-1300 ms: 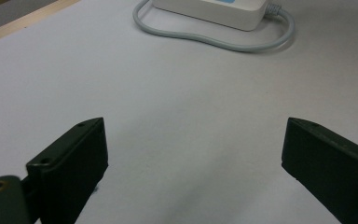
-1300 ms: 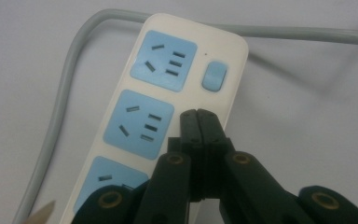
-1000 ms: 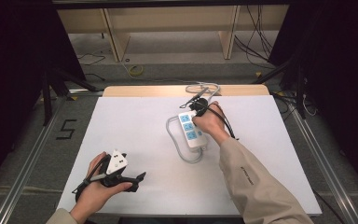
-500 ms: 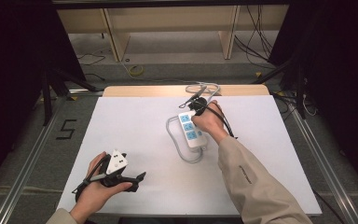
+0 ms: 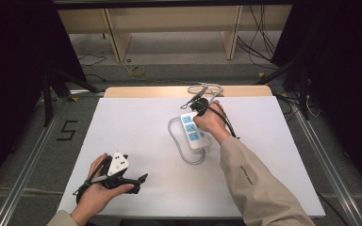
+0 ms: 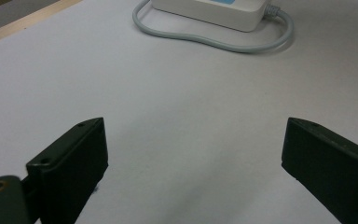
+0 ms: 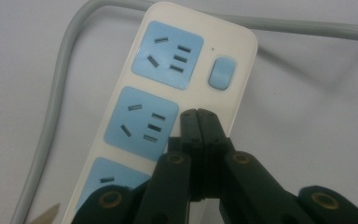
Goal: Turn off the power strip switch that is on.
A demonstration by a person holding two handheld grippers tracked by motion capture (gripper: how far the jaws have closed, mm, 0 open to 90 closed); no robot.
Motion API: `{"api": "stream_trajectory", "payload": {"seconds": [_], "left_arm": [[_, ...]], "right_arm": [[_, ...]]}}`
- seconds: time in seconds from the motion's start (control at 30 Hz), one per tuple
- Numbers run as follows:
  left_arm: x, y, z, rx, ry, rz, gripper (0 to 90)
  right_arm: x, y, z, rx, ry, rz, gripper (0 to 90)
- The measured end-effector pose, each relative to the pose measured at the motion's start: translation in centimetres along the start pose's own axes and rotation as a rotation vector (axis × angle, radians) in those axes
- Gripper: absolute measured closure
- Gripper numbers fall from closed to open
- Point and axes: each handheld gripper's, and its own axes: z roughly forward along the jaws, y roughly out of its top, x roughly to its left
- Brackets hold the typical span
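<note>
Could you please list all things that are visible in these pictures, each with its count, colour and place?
white plastic power strip with blue sockets: one, white and blue, right of the table's middle, under the right hand.
grey round cable of the strip: one, grey, looping around the strip's left and near side.
blue switch button: one, blue, on the strip beside the end socket.
white table top: one, white, with a wooden strip along its far edge.
wooden shelf frame: one, light brown, on the floor behind the table.
left gripper: one, black, near left corner, fingers wide apart, nothing between.
right gripper: one, black, fingers shut together, tips over the strip near the switch.
</note>
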Motion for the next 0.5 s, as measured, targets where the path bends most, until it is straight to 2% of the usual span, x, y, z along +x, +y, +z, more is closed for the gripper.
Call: {"api": "stream_trajectory", "payload": {"seconds": [0.13, 0.5], "left_arm": [[-0.01, 0.00, -0.01, 0.000, 0.000, 0.001, 6.6], [-0.02, 0.01, -0.01, -0.001, 0.000, 0.000, 6.6]], "right_arm": [[0.18, 0.14, 0.00, 0.013, -0.011, -0.021, 90.0], [0.07, 0.14, 0.00, 0.013, -0.003, -0.010, 90.0]]}}
